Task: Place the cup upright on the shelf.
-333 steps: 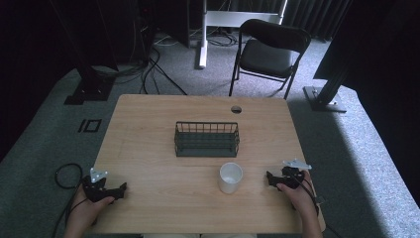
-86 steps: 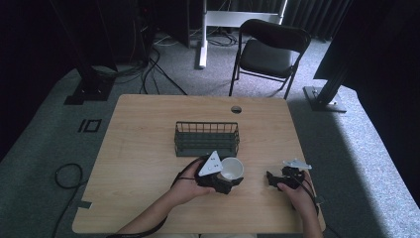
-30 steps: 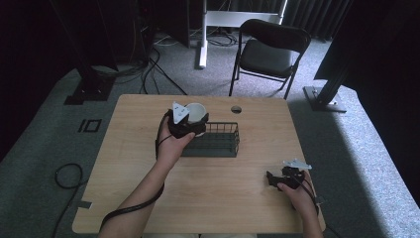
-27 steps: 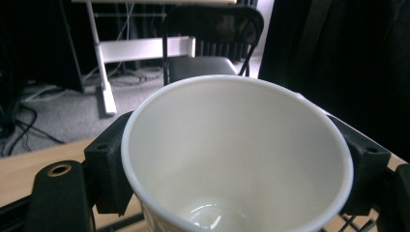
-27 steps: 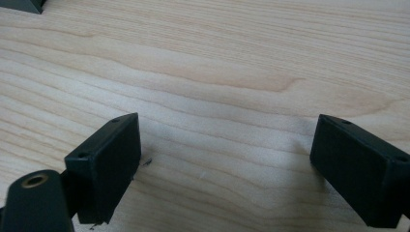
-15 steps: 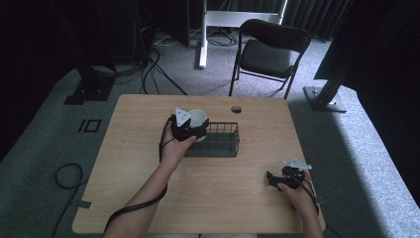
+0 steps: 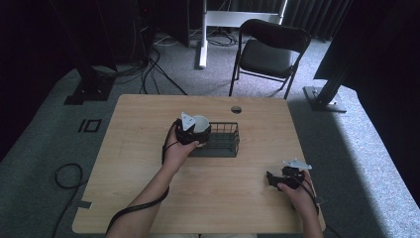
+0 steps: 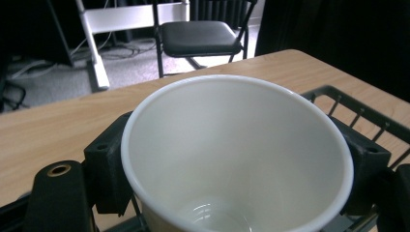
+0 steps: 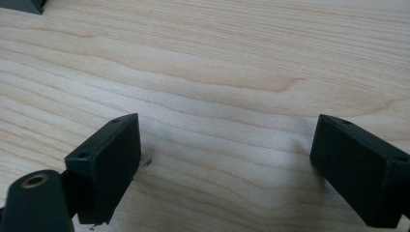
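High view, starting at the left: my left gripper (image 7: 194, 133) holds the white cup (image 7: 200, 124) over the left end of the wire basket (image 7: 225, 145), which sits near the middle of the table (image 7: 129, 163). The cup looks upright or close to it, mouth up. I cannot tell from here whether its base already rests on the basket floor or hangs just above it.

In the left gripper view the jaws press the cup (image 8: 237, 154) from both sides, so the grip is firm. The basket (image 8: 367, 116) rim runs along the right side behind it, and wires show below the cup, so I judge the cup is at or inside the left end of the basket. The cup is empty inside.

Further right, my right gripper (image 7: 277, 179) lies on the table at the near right edge, well apart from the basket. In the right gripper view its jaws stand wide apart with nothing but bare wood (image 9: 232, 77) between them.

My judgement: the pick-up and the carry are done. What is left is to settle the cup on the basket floor, let the jaws go, and draw the left hand away without tipping it.
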{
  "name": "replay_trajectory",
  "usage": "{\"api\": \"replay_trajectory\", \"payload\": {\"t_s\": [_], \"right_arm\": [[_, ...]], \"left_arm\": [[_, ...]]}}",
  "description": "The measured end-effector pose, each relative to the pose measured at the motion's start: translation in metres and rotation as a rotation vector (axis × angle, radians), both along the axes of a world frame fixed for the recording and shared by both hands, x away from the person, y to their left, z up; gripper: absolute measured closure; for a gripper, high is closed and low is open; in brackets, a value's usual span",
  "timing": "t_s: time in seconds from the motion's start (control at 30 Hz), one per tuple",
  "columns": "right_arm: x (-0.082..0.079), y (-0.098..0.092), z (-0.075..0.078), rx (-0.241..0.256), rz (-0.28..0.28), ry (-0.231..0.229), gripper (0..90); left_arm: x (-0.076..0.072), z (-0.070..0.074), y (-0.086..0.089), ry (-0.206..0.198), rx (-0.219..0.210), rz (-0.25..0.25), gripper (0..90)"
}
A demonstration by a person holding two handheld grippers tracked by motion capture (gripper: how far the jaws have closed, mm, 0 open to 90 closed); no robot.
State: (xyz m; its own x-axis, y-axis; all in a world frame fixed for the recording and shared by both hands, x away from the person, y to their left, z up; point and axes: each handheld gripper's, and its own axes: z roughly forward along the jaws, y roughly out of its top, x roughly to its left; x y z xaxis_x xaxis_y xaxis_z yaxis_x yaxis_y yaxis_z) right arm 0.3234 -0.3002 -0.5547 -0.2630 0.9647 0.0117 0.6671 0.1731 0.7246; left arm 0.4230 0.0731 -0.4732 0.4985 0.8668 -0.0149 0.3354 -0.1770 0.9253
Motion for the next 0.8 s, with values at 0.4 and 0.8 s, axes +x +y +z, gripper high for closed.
{"api": "replay_trajectory", "payload": {"t_s": [0.4, 0.8], "right_arm": [[0.000, 0.000, 0.000, -0.002, 0.000, 0.001, 10.6], [0.000, 0.000, 0.000, -0.002, 0.003, 0.001, 10.5]], "left_arm": [[0.000, 0.001, 0.001, 0.012, 0.042, -0.028, 9.1], [-0.011, 0.018, 0.005, 0.002, 0.022, -0.042, 8.3]]}}
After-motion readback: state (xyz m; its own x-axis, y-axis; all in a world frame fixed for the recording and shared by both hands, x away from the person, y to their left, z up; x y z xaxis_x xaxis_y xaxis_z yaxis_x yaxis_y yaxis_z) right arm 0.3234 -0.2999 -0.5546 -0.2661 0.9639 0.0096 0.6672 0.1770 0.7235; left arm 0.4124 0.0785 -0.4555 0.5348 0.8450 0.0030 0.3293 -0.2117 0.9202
